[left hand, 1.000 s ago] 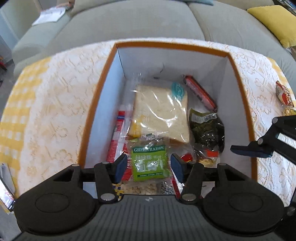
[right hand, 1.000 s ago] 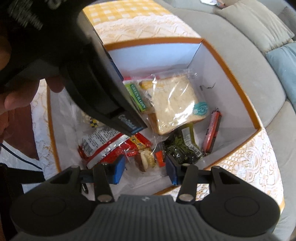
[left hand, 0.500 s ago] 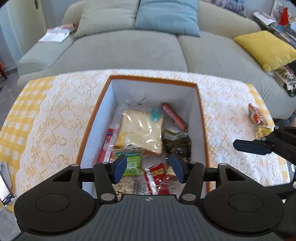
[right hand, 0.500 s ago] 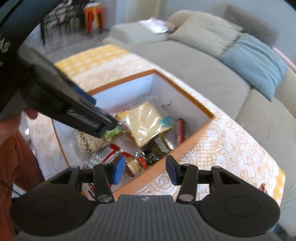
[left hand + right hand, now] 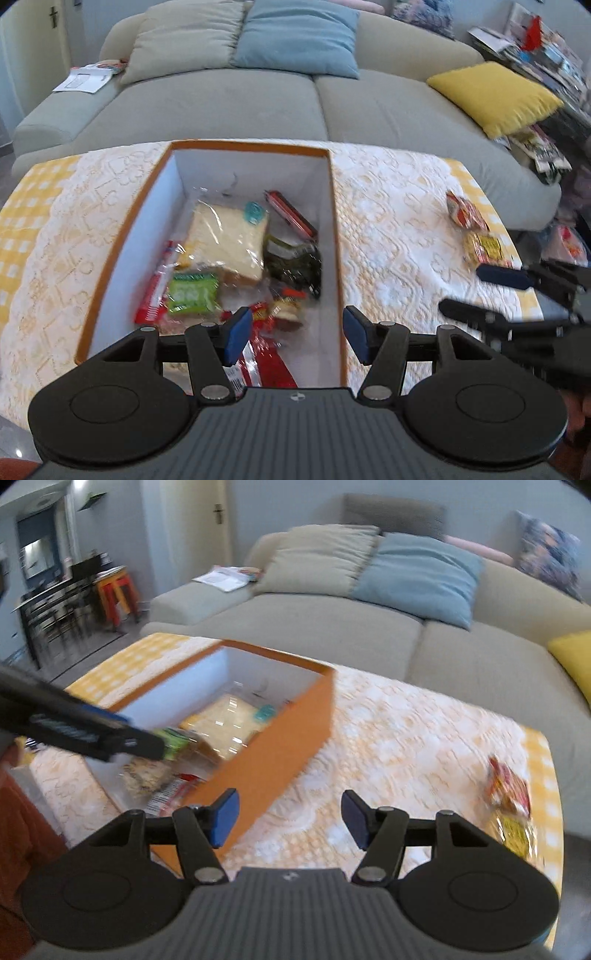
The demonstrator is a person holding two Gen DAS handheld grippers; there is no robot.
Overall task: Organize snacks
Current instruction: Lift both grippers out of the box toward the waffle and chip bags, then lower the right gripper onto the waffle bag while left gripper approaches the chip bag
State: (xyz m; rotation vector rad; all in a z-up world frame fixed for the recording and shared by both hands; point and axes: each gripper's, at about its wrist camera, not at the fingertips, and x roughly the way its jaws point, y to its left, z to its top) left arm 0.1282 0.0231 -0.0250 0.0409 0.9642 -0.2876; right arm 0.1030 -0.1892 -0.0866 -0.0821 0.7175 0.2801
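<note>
**Snack box and two loose packets on the lace-covered table**

Grey-green sofa (image 5: 229, 99) with four cushions in the left wrist view (one beige, one blue, one yellow, one patterned) forms the background. Before it stands a table under a white lace cloth over yellow gingham (image 5: 399, 229). One orange-rimmed rectangular cardboard box with white inner walls (image 5: 334, 236) rests on the cloth and contains one clear-wrapped slice of white bread (image 5: 225, 240), one green raisin packet (image 5: 192, 293), one dark green packet (image 5: 293, 262), one red sausage stick (image 5: 291, 218) and several red wrappers. Two loose snack packets lie well apart from the box, near the table's right edge: one red (image 5: 508, 788), one yellow (image 5: 515, 834), just beside each other. Left gripper (image 5: 293, 334) hovers over the box's near end, jaws apart and empty, just widened. Right gripper (image 5: 290, 818) hovers over bare cloth beside the box, jaws apart and empty, just opened further.
</note>
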